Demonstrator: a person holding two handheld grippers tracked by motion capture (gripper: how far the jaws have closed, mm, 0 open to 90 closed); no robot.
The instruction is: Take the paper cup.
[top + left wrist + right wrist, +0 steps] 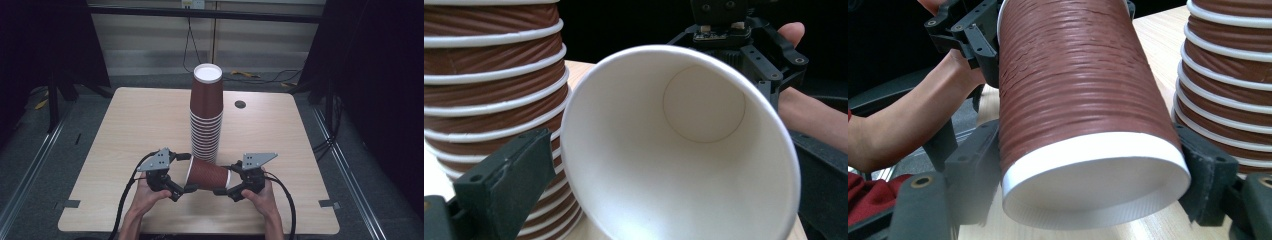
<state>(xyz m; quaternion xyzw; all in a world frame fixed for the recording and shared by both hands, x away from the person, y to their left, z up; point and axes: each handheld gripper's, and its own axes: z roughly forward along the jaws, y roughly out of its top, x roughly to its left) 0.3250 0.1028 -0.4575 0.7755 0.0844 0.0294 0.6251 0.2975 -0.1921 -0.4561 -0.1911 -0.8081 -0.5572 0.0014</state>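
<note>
A single brown ribbed paper cup (207,173) lies level above the table's front, between the two grippers. My right gripper (229,178) is shut on its white-rimmed base end; in the right gripper view both pads (1205,175) press the cup (1073,100) near the base. My left gripper (186,173) stands open around the cup's mouth (684,150). One finger (504,175) is close by the rim, and the other is apart from it at the right edge. The right gripper's body (744,45) shows beyond the cup.
A tall stack of upturned brown cups (206,115) stands mid-table just behind the held cup, close to it (489,90) (1228,75). The wooden table (125,130) has a dark round hole (240,104) at the back. Cables lie on the floor behind.
</note>
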